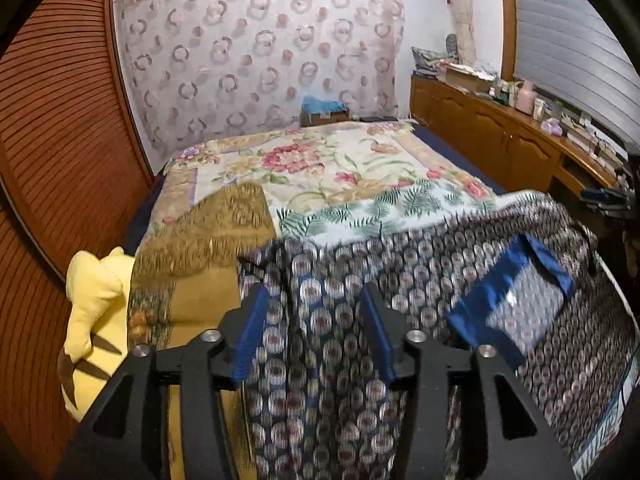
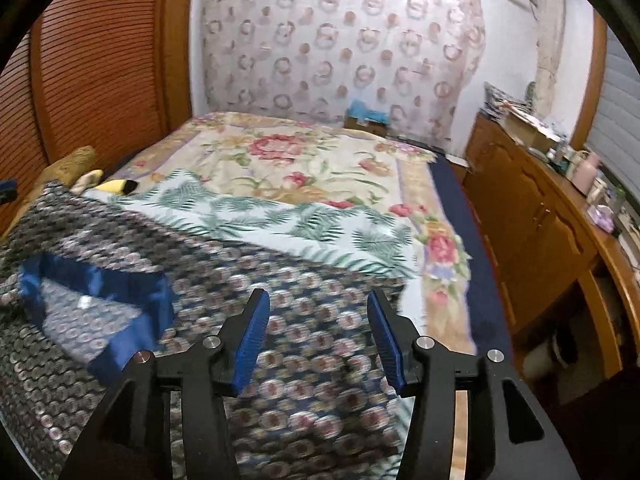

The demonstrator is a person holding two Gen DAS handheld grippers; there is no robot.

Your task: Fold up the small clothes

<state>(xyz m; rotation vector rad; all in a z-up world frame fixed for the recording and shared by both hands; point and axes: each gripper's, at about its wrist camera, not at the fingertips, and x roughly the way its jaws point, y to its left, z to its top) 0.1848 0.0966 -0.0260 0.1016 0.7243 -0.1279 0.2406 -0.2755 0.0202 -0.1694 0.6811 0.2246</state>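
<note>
A dark blue garment (image 1: pixel 420 264) printed with pale round medallions lies spread over the near end of the bed; it also shows in the right wrist view (image 2: pixel 280 320). Its blue satin collar (image 1: pixel 508 300) lies open on top, seen also in the right wrist view (image 2: pixel 100 280). My left gripper (image 1: pixel 316 332) is open and hovers over the garment's left part. My right gripper (image 2: pixel 316 336) is open above the garment's right part, near its edge. Neither holds anything. Both views are blurred by motion.
A white cloth with green fern print (image 2: pixel 260 216) lies beyond the garment on the floral bedspread (image 2: pixel 304 156). A mustard fringed cushion (image 1: pixel 208 240) and a yellow plush toy (image 1: pixel 96 300) sit at the bed's left. A cluttered wooden cabinet (image 2: pixel 532 208) runs along the right.
</note>
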